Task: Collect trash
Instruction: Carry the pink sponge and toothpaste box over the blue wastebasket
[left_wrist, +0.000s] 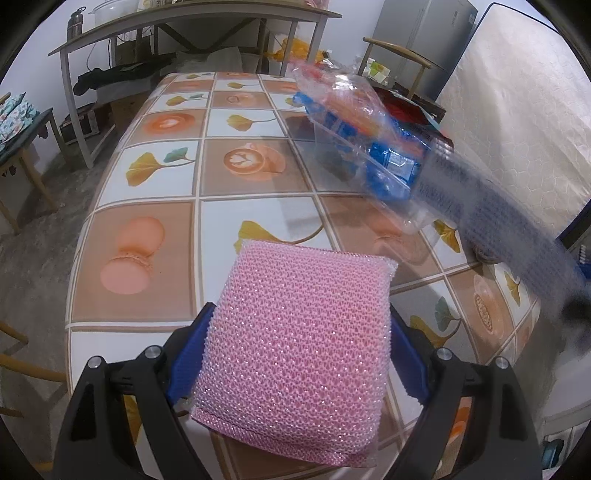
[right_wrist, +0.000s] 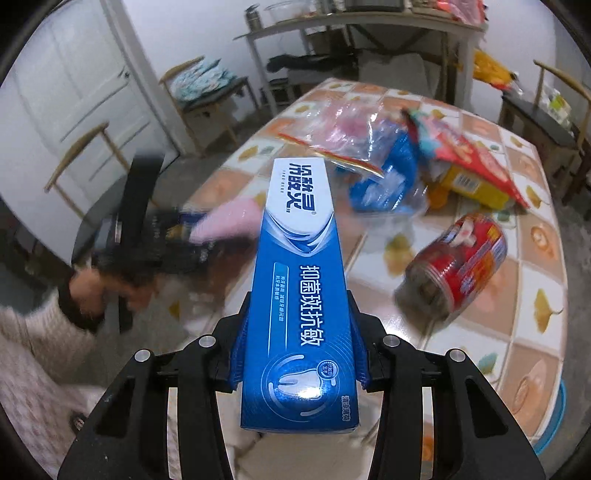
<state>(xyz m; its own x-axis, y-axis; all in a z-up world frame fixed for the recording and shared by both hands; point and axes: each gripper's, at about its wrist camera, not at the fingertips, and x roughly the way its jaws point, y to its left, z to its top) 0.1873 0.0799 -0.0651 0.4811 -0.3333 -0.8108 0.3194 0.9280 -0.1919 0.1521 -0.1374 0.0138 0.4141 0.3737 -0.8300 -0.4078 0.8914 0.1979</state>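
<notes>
Both tools are loaded, so collecting looks mid-way. The left tool (left_wrist: 295, 354) is clamped on a pink mesh scouring sponge (left_wrist: 295, 347), held above the near edge of the tiled bench (left_wrist: 166, 177). The right tool (right_wrist: 299, 350) grips a blue toothpaste box (right_wrist: 299, 295) above the bench's near left side. Left on the bench: a red can (right_wrist: 458, 262) lying on its side to the right, and farther off a pile of plastic wrappers (right_wrist: 373, 162) beside a yellow box (right_wrist: 472, 186). No trash container shows.

table (right_wrist: 532, 332): tile-print cloth | on it: red can (right_wrist: 461, 258), yellow box (right_wrist: 469, 184), plastic wrappers (right_wrist: 373, 162)
</notes>
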